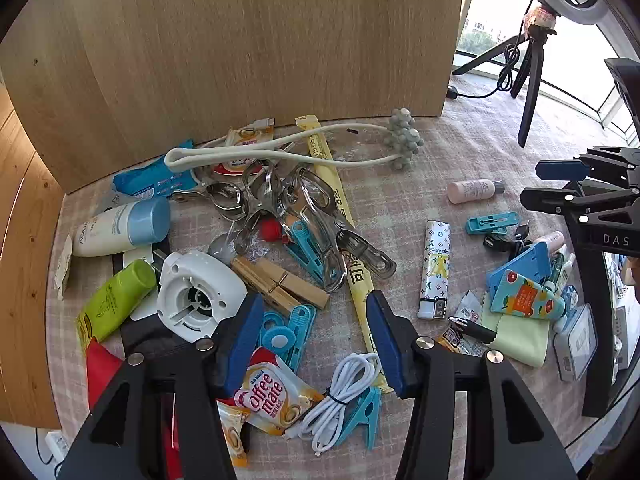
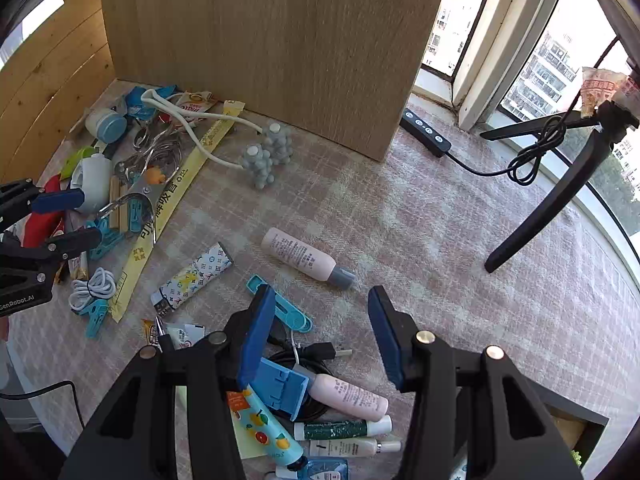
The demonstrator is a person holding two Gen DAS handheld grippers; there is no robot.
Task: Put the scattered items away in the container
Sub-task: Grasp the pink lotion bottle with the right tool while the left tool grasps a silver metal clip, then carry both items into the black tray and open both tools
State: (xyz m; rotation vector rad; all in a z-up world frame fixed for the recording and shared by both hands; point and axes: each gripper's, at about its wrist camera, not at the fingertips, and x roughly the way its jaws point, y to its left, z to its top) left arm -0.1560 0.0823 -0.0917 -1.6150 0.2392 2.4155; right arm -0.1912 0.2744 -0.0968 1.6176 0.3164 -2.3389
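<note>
Left gripper (image 1: 314, 330) fingers spread, empty, above the clutter of clips (image 1: 304, 216) and sachets (image 1: 269, 398) on the surface (image 1: 400, 200). Right gripper (image 2: 318, 330) fingers spread, empty, above tubes (image 2: 346, 396). Container not identifiable.

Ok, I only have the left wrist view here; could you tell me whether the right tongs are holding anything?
Observer: No, the right tongs are open and empty; their left finger is in front of a blue stand.
Operator: Is there a container near them?
Observer: Possibly. A dark-rimmed box shows partly behind their right finger, but I cannot see inside it.
Operator: Is there anything by the stand that I might miss?
Observer: A pink bottle lies against it, with a green tube and a white tube side by side just below.
</note>
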